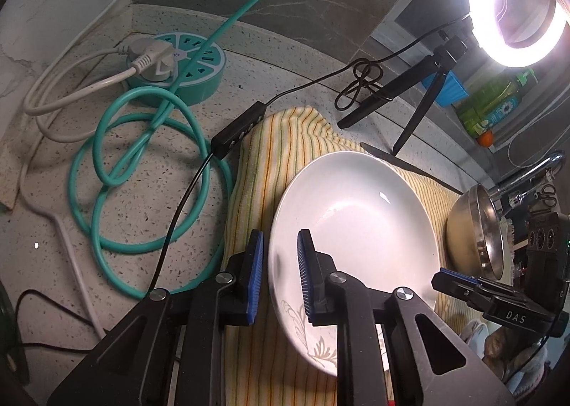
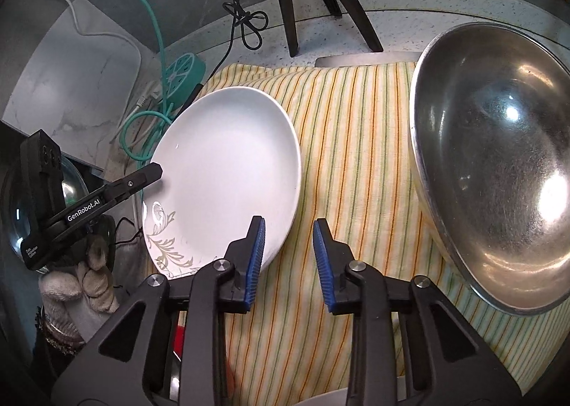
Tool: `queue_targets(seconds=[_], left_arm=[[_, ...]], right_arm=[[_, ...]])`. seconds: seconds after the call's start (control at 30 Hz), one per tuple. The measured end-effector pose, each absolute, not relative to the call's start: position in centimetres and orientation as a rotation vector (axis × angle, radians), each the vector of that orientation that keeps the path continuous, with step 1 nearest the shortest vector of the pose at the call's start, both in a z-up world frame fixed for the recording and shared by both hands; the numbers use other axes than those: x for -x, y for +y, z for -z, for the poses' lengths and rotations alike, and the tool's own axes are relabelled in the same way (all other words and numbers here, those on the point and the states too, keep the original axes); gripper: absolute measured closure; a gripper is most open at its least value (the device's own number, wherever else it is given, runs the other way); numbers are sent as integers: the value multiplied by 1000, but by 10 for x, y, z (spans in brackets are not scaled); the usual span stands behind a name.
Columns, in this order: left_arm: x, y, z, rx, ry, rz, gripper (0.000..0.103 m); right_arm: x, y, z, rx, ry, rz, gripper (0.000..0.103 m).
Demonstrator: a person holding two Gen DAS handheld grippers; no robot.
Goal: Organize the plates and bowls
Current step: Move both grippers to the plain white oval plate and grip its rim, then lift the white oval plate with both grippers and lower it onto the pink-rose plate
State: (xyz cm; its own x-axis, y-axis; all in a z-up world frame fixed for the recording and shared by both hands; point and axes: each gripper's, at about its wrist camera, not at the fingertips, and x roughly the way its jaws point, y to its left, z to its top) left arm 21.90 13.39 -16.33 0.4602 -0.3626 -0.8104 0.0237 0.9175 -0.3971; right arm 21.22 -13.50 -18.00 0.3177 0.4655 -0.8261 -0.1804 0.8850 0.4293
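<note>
a: so, what is the left gripper (image 1: 281, 276) doing?

b: its blue pads are straddling the near left rim of the white plate (image 1: 356, 227), one pad outside, one over the inside. the gap is looking narrow, but whether the pads are truly pinching the rim, i cannot tell.

a: and the right gripper (image 2: 289, 263)?

b: its jaws are standing partly open, holding nothing. the left pad is sitting just beside the plate's near right edge; the other is hovering over the striped towel (image 2: 356, 142).

a: where is the plate lying?

b: flat on that towel, on the speckled counter (image 1: 142, 199), with a leaf pattern on its near rim. i am guessing the towel is there for cushioning or drying dishes.

a: anything else for tidying?

b: a steel bowl (image 2: 498, 163) is leaning tilted on the towel, to the plate's right. a ring light (image 1: 516, 6) on a tripod is glaring behind, with a teal power hub (image 1: 181, 63) and its looped cable farther left.
</note>
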Motion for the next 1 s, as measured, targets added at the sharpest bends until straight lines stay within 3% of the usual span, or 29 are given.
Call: queue_targets(seconds=[0.13, 0.33, 1.0], left_arm=[[-222, 130, 164, 336, 1073, 244, 90], [-223, 128, 166, 316, 1072, 241, 91], [-203, 115, 133, 314, 1002, 262, 91]], right_arm=[[-217, -131, 185, -283, 1188, -451, 87], [-220, -125, 188, -266, 1196, -458, 91], [-201, -143, 168, -295, 1172, -461, 91]])
